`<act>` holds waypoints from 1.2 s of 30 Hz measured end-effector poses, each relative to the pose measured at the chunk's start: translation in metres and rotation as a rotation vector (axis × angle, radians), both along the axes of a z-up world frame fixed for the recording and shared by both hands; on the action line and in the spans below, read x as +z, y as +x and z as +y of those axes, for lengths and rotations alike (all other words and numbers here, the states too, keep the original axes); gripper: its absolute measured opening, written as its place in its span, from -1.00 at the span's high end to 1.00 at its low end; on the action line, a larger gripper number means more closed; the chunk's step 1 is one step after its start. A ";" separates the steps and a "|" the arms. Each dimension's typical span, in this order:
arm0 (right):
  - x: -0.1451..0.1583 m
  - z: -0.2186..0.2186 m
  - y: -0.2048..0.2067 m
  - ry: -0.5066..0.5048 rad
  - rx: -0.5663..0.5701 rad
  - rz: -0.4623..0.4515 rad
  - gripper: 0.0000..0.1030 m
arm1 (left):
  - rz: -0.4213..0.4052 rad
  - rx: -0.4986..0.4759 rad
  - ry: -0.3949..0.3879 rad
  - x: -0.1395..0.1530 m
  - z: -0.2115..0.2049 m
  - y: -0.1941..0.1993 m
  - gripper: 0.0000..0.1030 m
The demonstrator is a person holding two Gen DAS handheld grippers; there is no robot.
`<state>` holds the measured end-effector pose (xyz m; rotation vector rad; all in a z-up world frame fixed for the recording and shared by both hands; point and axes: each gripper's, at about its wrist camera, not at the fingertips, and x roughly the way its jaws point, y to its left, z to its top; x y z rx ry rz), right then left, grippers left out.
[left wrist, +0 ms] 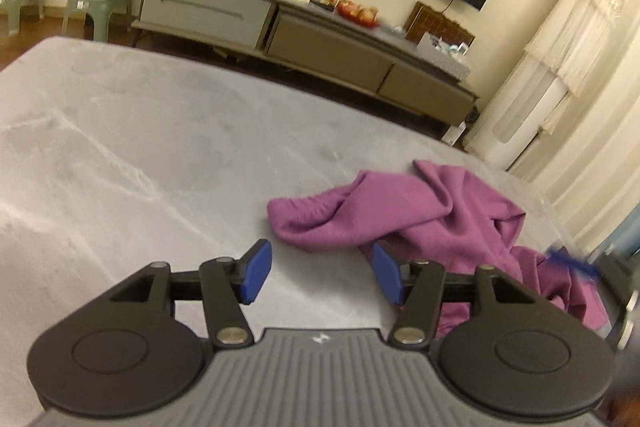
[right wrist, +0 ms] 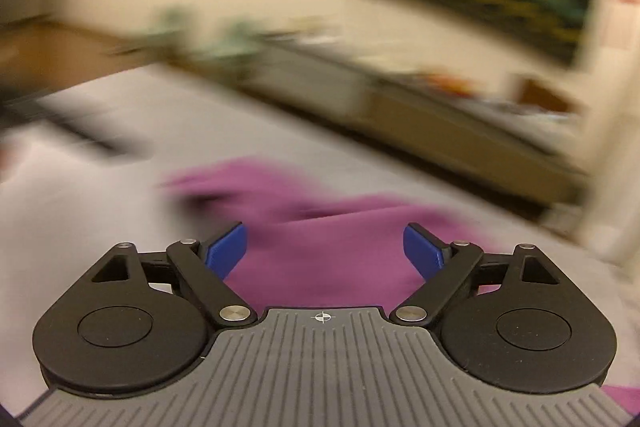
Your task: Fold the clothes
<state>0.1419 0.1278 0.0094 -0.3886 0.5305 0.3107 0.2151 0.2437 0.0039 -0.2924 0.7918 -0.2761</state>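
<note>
At far left lies bare grey worktop (left wrist: 120, 147), a soft, faintly streaked surface with plenty of free room. The left claw (left wrist: 318, 277) hovers low over it, its jaws spread wide and holding nothing; its right blue pad sits just at the near edge of the purple garment (left wrist: 400, 211), while the left pad is over bare cover. The garment lies crumpled toward the right side of the worktop, one gathered, tube-like end, possibly a cuff or waistband, pointing left and the bulk bunched further right and running toward the edge. In the right wrist view, heavily blurred, the right claw (right wrist: 324, 251) is also wide open and empty, poised directly above the purple cloth (right wrist: 328, 251).

Judging from this, the step in hand is the first grab to spread the piece flat. To do it well, each claw should pinch a single layer at a distinct edge or corner, not a bunched fold, then draw the cloth left onto the free grey area so it lies flat before any folding
</note>
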 end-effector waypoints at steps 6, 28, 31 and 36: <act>-0.064 0.033 0.025 -0.223 0.054 0.153 0.65 | 0.012 -0.020 -0.012 -0.002 0.004 -0.002 -0.27; 0.062 -0.096 0.048 0.885 -0.142 0.241 0.90 | 0.157 0.100 -0.914 -0.041 -0.014 -0.051 -0.92; 0.067 -0.093 0.028 0.892 -0.122 0.232 0.90 | 0.165 0.143 -0.928 -0.060 -0.021 -0.031 -0.81; 0.058 -0.080 -0.009 0.820 -0.114 0.218 0.94 | 0.023 0.056 -0.963 -0.041 -0.004 -0.005 0.77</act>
